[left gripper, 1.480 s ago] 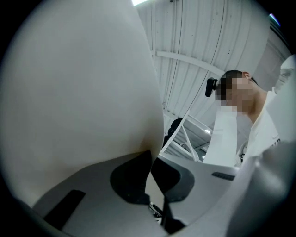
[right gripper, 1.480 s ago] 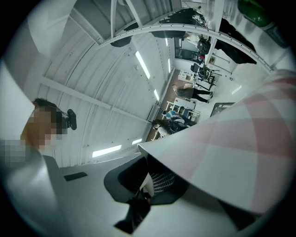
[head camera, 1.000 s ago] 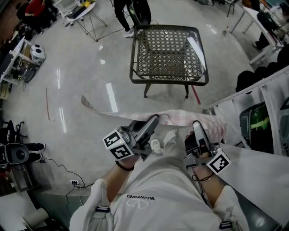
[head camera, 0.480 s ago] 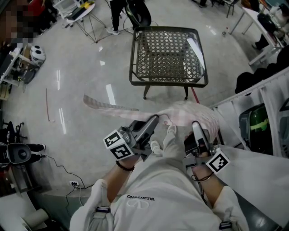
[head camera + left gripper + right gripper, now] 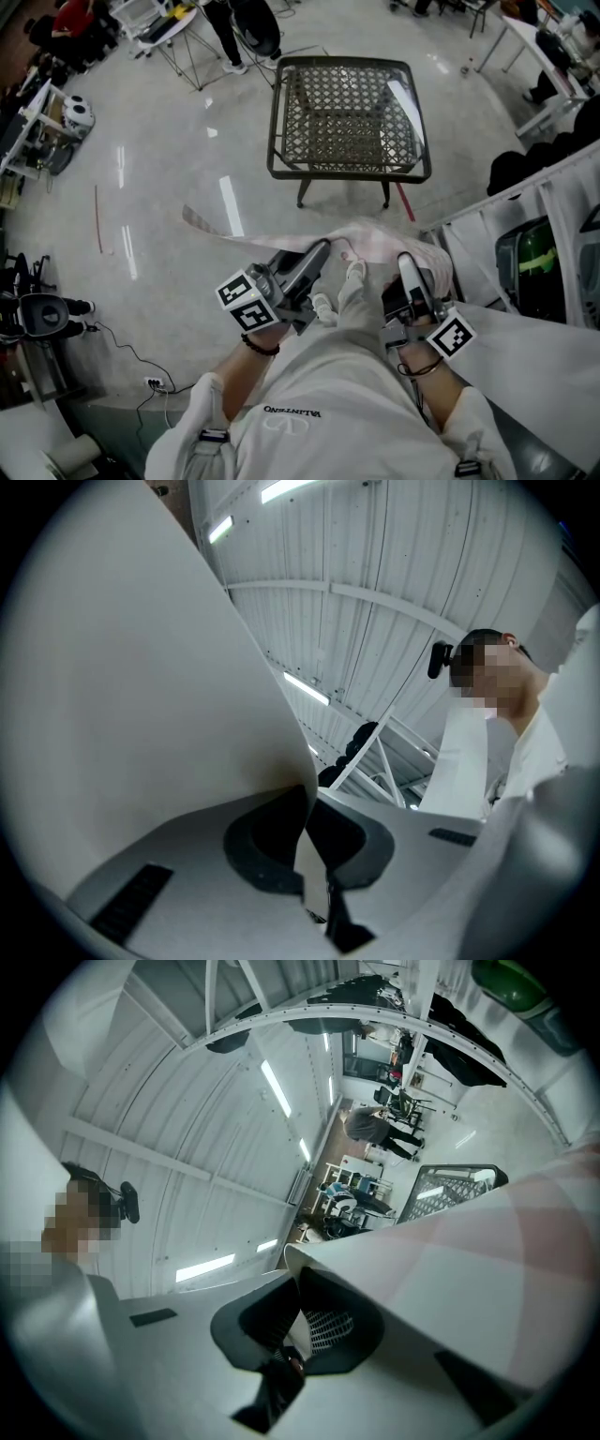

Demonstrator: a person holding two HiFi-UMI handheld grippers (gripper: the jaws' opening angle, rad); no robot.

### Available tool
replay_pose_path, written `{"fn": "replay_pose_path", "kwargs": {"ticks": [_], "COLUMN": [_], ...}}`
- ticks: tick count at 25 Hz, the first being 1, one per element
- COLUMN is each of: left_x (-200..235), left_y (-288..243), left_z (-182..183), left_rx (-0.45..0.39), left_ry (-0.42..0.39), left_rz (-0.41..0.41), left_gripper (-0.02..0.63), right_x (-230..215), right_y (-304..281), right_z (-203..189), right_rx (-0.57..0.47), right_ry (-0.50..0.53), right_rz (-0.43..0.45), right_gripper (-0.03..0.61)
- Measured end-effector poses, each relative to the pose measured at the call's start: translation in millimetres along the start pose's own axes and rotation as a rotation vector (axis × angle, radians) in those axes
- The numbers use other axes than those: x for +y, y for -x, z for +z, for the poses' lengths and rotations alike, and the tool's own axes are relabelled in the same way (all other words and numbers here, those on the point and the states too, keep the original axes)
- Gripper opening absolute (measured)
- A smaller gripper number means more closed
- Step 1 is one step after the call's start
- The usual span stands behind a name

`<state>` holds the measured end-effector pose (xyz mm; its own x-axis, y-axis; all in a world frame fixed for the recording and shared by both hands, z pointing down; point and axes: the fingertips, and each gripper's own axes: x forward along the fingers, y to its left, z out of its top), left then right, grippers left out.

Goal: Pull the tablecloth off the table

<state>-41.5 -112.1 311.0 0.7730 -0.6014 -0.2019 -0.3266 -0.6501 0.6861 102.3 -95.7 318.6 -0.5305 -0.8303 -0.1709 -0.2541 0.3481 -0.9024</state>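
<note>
Pink-and-white checked tablecloth (image 5: 380, 239) is pinched in both tools.

Left hand-held gripper (image 5: 322, 249): jaws clenched on a fold of the cloth. The sheet runs up out of the pads and fills the left half of that gripper's own view.

Right hand-held gripper (image 5: 409, 261): also clenched, with an edge of the cloth nipped between the pads. The checked sheet fans out to the right in its view.

We hold both at waist level, pointing away from us and tipped slightly up.

Between the two grippers the cloth is bunched in a loose heap. From the left one a narrow tail runs out to the left over the floor (image 5: 159, 178). We can't tell if the tip of the tail touches the floor.

Our shoe (image 5: 354, 272) shows just under the bunched part, between the grippers.

The cloth is apart from the bench (image 5: 347, 174), hanging on our side of it. Bench is a dark metal frame with a lattice under a glass top, standing on the floor beyond the cloth.

A white cover (image 5: 525, 352) lies to our right. A person (image 5: 248, 23) stands past the bench's far left corner.
</note>
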Motion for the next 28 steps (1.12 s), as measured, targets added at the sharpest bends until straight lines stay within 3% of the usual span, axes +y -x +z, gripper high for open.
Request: {"fn": "replay_pose_path", "kwargs": {"ticks": [28], "left_x": [2.1], "left_y": [-2.2], "left_z": [1.3], "left_rx": [-0.003], "left_ry": [-0.006], "left_rz": [-0.006], "left_gripper": [0.002], "right_x": [-5.6], "right_y": [-1.8], "right_z": [-1.5], "right_rx": [0.014], "right_ry": [-0.004], "right_rz": [-0.011], "right_gripper": [0.011]}}
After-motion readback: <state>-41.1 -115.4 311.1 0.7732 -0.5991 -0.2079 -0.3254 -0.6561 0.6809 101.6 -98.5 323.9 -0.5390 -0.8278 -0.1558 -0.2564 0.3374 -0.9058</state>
